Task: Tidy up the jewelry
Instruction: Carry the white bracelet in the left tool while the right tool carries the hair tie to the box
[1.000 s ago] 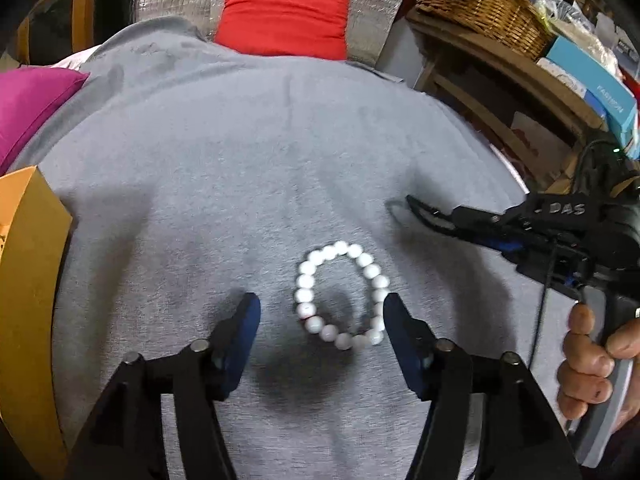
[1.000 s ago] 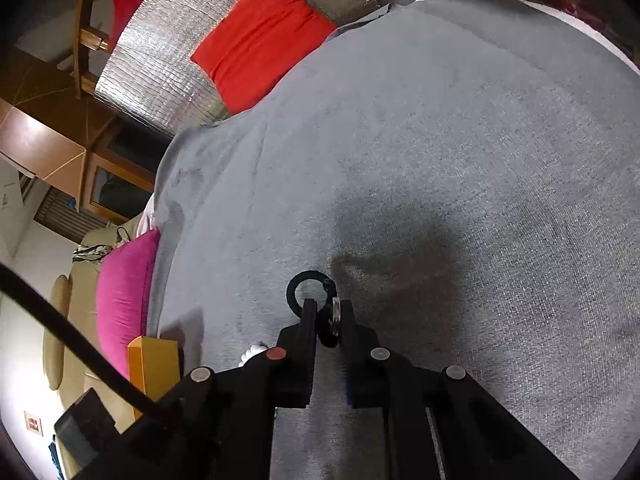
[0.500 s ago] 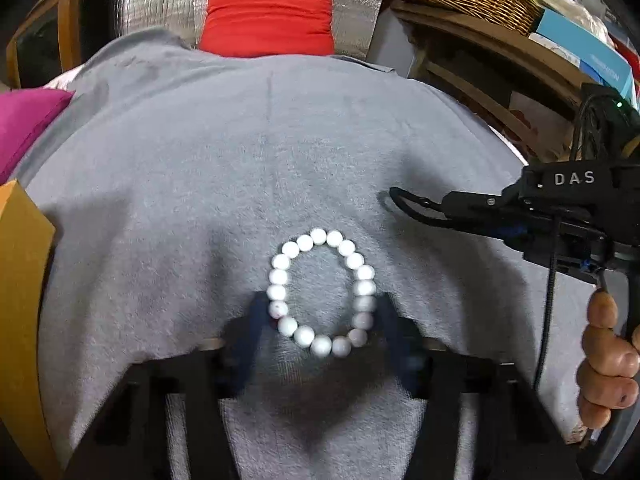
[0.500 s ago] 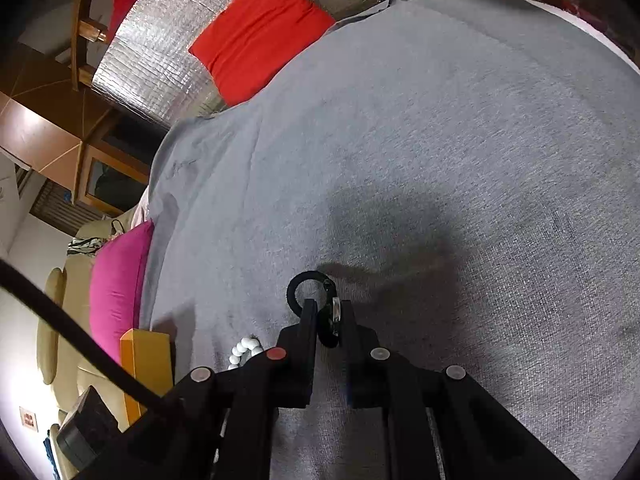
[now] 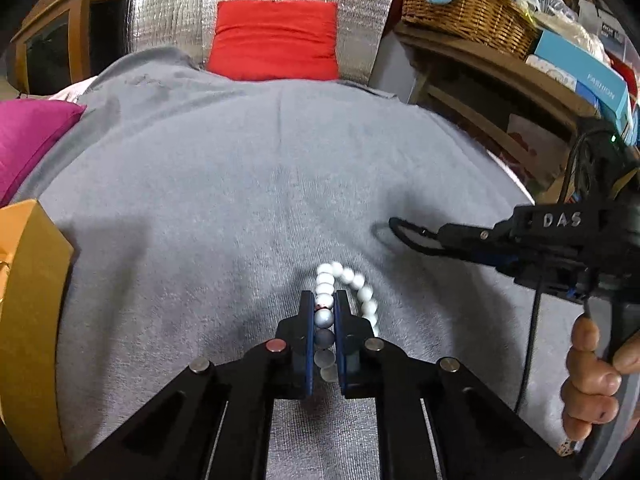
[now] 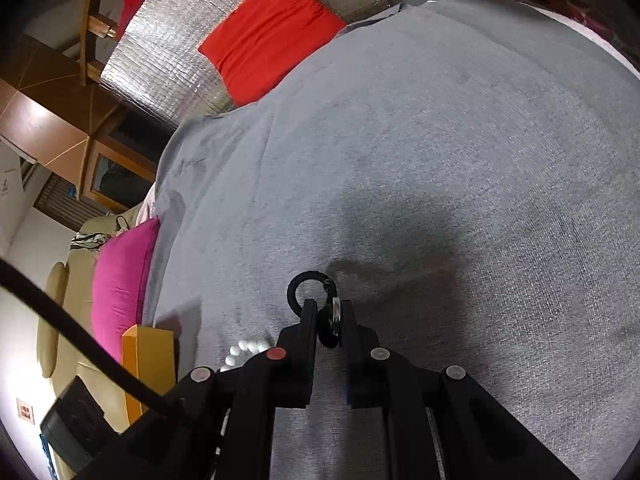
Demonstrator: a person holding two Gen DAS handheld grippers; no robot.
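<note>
A white bead bracelet (image 5: 344, 292) is lying on a surface draped in a grey cloth (image 5: 224, 200), squeezed out of its round shape into a narrow loop. The left claw (image 5: 323, 312) is reaching down over it and clenching one side of the loop: several beads are sitting in a row between its two blue-padded fingers (image 5: 308, 340), which are pressing on them from both sides, while the other beads are curving out ahead and to the right of the tips, resting on the cloth. To the right, in the left wrist view, the right claw (image 5: 436, 236) is hanging just above the cloth, near the bracelet but apart from it, with a person's hand (image 5: 592, 376) wrapped around its grip. The right claw is clamped on a small black ring with a metal clasp (image 6: 316, 300); the ring is sticking out past the fingertips, and its shadow is falling on the cloth. At the left edge of the surface, an orange box (image 5: 28, 320) is standing on the cloth, well apart from the bracelet. Behind the surface, a red cushion (image 5: 276, 40) is leaning against a silver quilted backing, a magenta cushion (image 5: 28, 140) is lying at the far left, and a wicker basket (image 5: 464, 12) is sitting on a wooden shelf at the upper right.
</note>
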